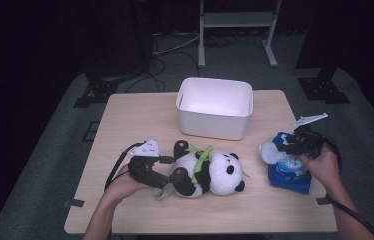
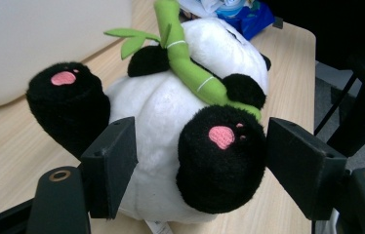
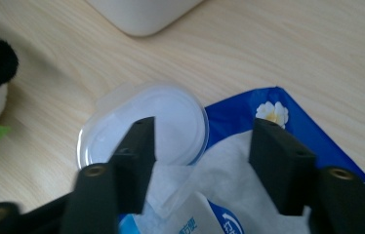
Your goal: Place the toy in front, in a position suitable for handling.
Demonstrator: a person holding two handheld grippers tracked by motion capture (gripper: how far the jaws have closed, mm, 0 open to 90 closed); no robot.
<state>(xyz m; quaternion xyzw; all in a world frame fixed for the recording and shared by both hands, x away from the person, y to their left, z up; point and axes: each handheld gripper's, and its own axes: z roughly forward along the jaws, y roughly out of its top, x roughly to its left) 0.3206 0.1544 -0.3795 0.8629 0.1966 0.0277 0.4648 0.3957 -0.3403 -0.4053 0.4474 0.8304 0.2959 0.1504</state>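
A panda plush [image 1: 215,172] lies on its back at the table's middle, a green bamboo stalk [image 2: 190,68] across its belly. My left gripper [image 1: 170,176] comes in from the plush's left. In the left gripper view its jaws stand apart on either side of one black foot [image 2: 219,156], without squeezing it. At the right lies a blue wet-wipe pack [image 1: 290,175] with its clear round lid [image 3: 171,117] flipped open. My right gripper [image 3: 205,126] hovers over the pack, jaws open, with a white tissue [image 3: 210,170] sticking up between them.
A white bin [image 1: 212,125] stands at the back centre of the wooden table [image 1: 140,115], close behind the plush. The pack lies near the table's right edge. Dark floor, cables and a white stand's legs [image 1: 235,30] lie beyond.
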